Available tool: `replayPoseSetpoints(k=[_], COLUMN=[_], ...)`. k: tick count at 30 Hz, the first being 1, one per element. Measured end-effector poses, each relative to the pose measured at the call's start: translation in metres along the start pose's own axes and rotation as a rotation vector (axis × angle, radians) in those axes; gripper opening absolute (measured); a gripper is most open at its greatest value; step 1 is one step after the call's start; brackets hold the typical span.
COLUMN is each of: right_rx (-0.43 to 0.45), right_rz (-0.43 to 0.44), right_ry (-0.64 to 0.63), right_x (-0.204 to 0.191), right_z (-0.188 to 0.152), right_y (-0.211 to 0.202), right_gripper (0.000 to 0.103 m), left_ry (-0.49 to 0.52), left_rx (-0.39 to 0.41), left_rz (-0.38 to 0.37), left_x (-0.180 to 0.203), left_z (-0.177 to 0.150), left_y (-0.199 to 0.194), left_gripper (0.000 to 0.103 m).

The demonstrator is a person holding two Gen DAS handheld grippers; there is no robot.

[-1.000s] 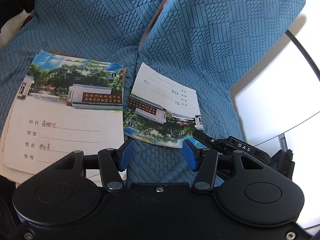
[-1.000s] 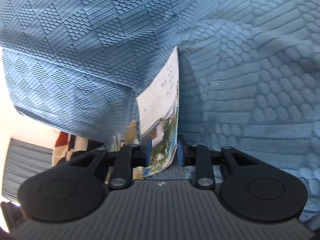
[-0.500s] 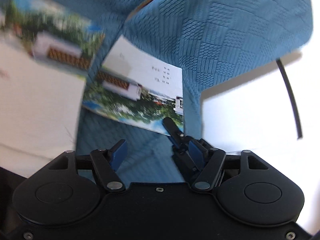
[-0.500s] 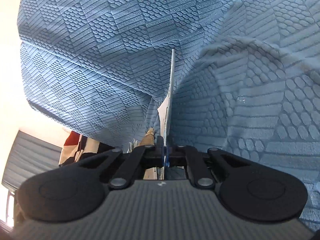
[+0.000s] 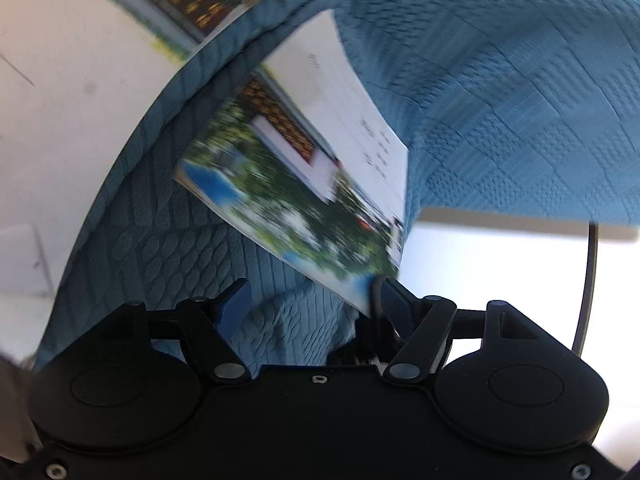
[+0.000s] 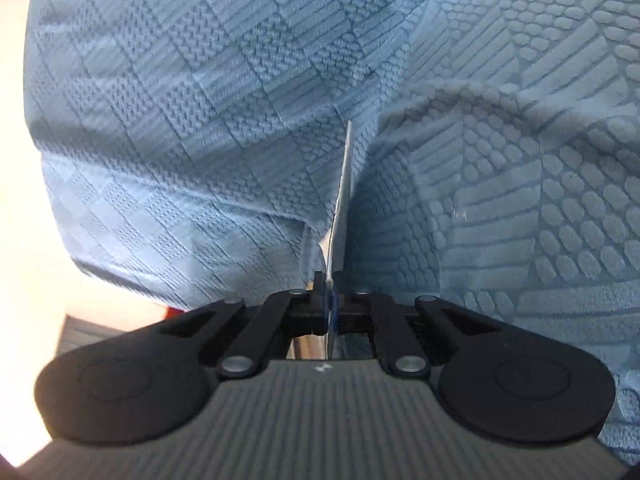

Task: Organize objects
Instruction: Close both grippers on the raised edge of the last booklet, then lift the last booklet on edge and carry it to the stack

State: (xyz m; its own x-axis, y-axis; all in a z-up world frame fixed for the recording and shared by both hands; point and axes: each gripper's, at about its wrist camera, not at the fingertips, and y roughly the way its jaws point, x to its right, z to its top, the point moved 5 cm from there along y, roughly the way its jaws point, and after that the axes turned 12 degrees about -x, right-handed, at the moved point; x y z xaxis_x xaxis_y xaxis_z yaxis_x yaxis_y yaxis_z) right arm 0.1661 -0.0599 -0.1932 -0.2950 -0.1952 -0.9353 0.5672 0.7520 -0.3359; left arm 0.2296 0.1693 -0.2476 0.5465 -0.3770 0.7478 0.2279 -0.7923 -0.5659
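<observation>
1. Leftmost, in the left wrist view: a larger notebook (image 5: 80, 80) lies flat on the blue textured sofa cover (image 5: 520, 100). White cover, building photo with gold lettering along its top edge. Blurred, so the text is unreadable.
2. Next over, mid-frame: a smaller booklet (image 5: 320, 168) with the same building-and-trees print, sitting tilted, its far edge near the fold between two cushions. Its near corner is lifted off the fabric.
3. Left gripper (image 5: 312, 304): jaws have just been opening and now stand released, wide apart. Only fabric is between them. Its right finger (image 5: 400, 308) sits just beside the booklet's near corner; whether they touch cannot be told through the blur.
4. Right of that finger: a second black tool tip meets the booklet's corner. That is the right gripper seen from the side.
5. Far right of that view: bright white floor and a thin dark cable (image 5: 591, 280) curving down the frame edge.
6. Right wrist view: right gripper (image 6: 331, 312) jaws are clenched on the booklet (image 6: 340, 216), seen edge-on as a thin upright sliver running away from the blue pads (image 6: 330, 304).
7. The booklet's far end points into the crease between the two cushions (image 6: 520, 200).
8. Left edge of that view is overexposed; no detail there.
</observation>
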Motion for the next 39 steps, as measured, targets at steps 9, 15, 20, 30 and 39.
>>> replayPoseSetpoints(k=[9,15,20,30,39], right_rx=[0.021,0.021,0.012,0.003,0.004], right_rz=[0.042,0.001,-0.026,-0.080,-0.059], right_ry=[0.025,-0.004,-0.023,-0.161,-0.163], right_x=[-0.003,-0.008,-0.010,-0.041,-0.071], right_z=[0.009,0.012,0.011,0.004,0.000], right_y=[-0.008,-0.008,-0.007,-0.011,-0.025], right_gripper=[0.005,0.005,0.005,0.005,0.006], left_ry=[-0.076,-0.035,-0.008,0.113,0.227], left_rx=[0.046,0.058,0.084,0.142,0.161], left_rz=[-0.027,-0.015,0.026,0.070,0.098], left_x=[-0.005,-0.002,0.000,0.021,0.057], left_z=[0.023,0.025,0.026,0.013,-0.006], left_y=[0.006,0.001,-0.004,-0.032,-0.065], left_gripper=[0.063,0.049,0.034,0.007,0.006])
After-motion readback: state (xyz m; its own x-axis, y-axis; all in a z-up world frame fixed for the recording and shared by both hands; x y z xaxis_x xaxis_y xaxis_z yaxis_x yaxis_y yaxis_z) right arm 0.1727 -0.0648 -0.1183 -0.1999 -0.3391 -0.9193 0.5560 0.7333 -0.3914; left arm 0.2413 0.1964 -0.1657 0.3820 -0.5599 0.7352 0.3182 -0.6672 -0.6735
